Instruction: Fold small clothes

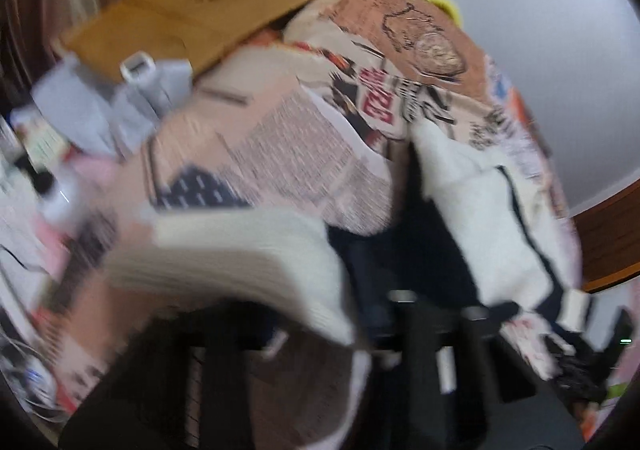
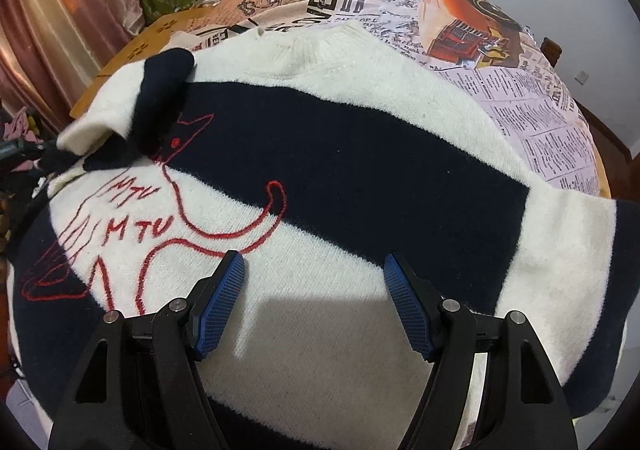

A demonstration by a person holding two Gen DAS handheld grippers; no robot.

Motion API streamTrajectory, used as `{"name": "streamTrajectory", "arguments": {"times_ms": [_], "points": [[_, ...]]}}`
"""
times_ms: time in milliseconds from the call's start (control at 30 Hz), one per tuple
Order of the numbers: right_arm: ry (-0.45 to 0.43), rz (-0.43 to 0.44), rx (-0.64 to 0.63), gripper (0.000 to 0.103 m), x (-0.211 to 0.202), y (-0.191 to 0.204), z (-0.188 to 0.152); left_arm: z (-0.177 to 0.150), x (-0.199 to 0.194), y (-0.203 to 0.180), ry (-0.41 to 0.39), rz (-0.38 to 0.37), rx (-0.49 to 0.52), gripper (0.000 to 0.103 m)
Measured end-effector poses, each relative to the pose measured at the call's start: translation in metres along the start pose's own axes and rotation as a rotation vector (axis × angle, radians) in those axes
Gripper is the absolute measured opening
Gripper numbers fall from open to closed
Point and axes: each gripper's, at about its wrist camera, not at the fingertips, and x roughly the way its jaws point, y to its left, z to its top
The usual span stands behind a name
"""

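Lying flat on newsprint-covered bench point(image 2: 532, 122): cream-and-navy sweater point(image 2: 340, 154), collar at 12 o'clock, red cat stitching at 9 o'clock. Right hand-held gripper point(image 2: 314, 270) poised over cream band near hem, blue pads point(image 2: 222, 306) wide apart, nothing between them. Left wrist view badly blurred: left hand-held gripper point(image 1: 360, 334) with jaws drawn nearly together, cream ribbed edge point(image 1: 248, 270) draped across at 10 o'clock; actual clamp cannot be confirmed.

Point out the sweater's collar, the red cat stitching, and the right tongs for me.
sweater collar point(image 2: 316, 40), right wrist view, on the ribbed cream neckband.
red cat stitching point(image 2: 276, 206), right wrist view, on the curled tail.
right tongs point(image 2: 314, 270), right wrist view, midway between the blue tips, open over the sweater.
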Motion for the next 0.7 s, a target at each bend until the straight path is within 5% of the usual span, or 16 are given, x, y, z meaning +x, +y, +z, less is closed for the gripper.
{"name": "streamTrajectory", "arguments": {"times_ms": [67,267,467,700], "points": [[-0.019,0.009,0.014,0.069,-0.005,-0.002,-0.001,0.009,-0.005,-0.005,-0.048,0.044,0.029,0.009],[-0.104,0.018,0.049,0.069,-0.028,-0.011,-0.002,0.035,-0.048,-0.064,-0.228,0.088,0.210,0.007],[-0.199,0.004,0.079,0.069,-0.061,-0.029,-0.005,0.038,-0.096,-0.178,-0.376,-0.039,0.453,0.007],[-0.268,-0.023,0.108,0.069,-0.086,-0.054,-0.014,-0.009,-0.086,-0.295,-0.335,-0.180,0.727,0.007]]}}
